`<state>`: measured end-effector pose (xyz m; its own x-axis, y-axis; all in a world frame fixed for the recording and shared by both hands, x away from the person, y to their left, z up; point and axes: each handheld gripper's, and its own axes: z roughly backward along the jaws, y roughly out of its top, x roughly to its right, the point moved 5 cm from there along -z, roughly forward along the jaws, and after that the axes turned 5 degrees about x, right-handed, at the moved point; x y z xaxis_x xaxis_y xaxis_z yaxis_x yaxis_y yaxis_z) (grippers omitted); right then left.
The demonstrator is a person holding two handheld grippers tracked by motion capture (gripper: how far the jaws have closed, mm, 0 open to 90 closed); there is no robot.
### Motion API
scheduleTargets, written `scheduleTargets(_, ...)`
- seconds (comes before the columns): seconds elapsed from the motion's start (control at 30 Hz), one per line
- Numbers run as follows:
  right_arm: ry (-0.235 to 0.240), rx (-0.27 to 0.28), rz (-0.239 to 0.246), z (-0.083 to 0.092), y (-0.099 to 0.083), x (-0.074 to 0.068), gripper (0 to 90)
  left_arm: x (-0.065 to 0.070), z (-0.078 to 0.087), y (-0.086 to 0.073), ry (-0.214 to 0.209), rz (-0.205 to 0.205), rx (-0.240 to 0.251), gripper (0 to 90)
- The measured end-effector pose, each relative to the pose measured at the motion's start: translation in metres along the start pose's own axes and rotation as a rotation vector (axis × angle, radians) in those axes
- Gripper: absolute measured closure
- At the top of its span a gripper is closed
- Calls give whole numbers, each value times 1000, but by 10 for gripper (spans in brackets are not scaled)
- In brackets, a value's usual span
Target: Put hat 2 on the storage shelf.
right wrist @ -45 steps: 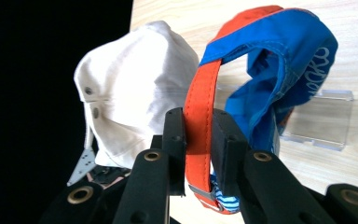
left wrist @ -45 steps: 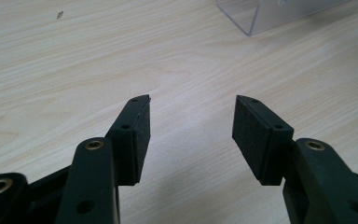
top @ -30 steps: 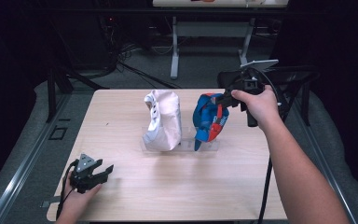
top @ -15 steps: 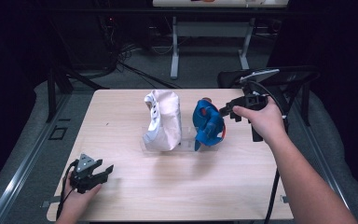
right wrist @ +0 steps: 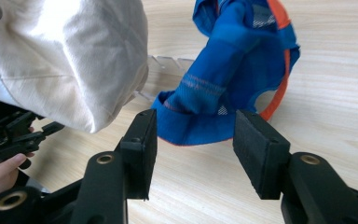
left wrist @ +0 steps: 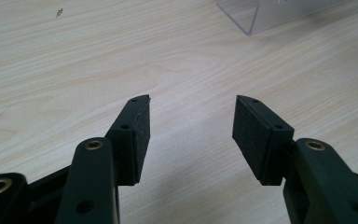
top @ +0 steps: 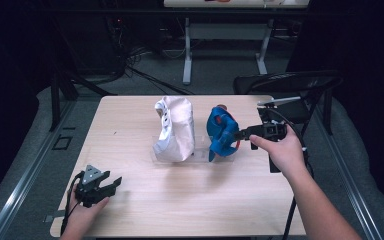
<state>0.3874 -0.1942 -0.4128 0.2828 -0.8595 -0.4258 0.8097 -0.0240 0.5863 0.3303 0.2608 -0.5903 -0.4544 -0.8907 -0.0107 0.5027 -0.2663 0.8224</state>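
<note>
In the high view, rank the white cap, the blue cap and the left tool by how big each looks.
1. White cap, clearly the largest.
2. Blue cap.
3. Left tool, smallest; it lies nearer the camera, so its true size against the blue cap is unsure.

A light wooden counter (top: 145, 205) is seen in a dark room. Grey floor (top: 30, 150) is laid around it. A black chair (top: 300, 82) is placed at its right. White table legs (top: 187, 50) and tangled cables (top: 130, 65) are seen behind.
</note>
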Motion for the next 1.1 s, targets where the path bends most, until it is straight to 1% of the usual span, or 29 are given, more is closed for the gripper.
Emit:
scheduleTargets(0.1, -5, 21, -2, -3, -13, 3, 510, 0, 0, 0, 1, 1, 0, 469)
scheduleTargets(0.17, -4, 20, 13, -4, -22, 3, 515, 1, 0, 0, 0, 1, 1, 469)
scheduleTargets(0.3, 13, 59, 16, -3, -39, 3, 515, 1, -1, 0, 0, -2, 0, 469)
scheduleTargets(0.37, 17, 56, 19, -4, -48, 3, 510, 1, -1, 0, -1, -3, -2, 469)
scheduleTargets(0.43, 20, 61, 35, -5, -57, 3, 505, 1, -2, 0, -3, -4, -3, 469)
scheduleTargets(0.47, 19, 65, 33, -5, -61, 4, 505, 2, -2, 0, -3, -3, -3, 470)
scheduleTargets(0.57, 27, 96, 30, -8, -72, 5, 502, 2, -2, 0, -3, -6, -4, 469)
scheduleTargets(0.6, 26, 106, 28, -10, -76, 6, 502, 2, -2, 0, -3, -9, -5, 469)
scheduleTargets(0.8, 18, 119, 18, -27, -93, 13, 498, 2, -2, 0, -6, -9, -5, 466)
scheduleTargets(0.97, 42, 151, -3, -38, -102, 17, 498, 2, -4, -1, -7, -8, -10, 465)
scheduleTargets(1.03, 28, 144, 9, -44, -107, 19, 516, 2, -4, -1, -8, -10, -10, 463)
scheduleTargets(1.1, 1, 156, 34, -50, -111, 22, 522, 3, -4, -1, -7, -9, -10, 462)
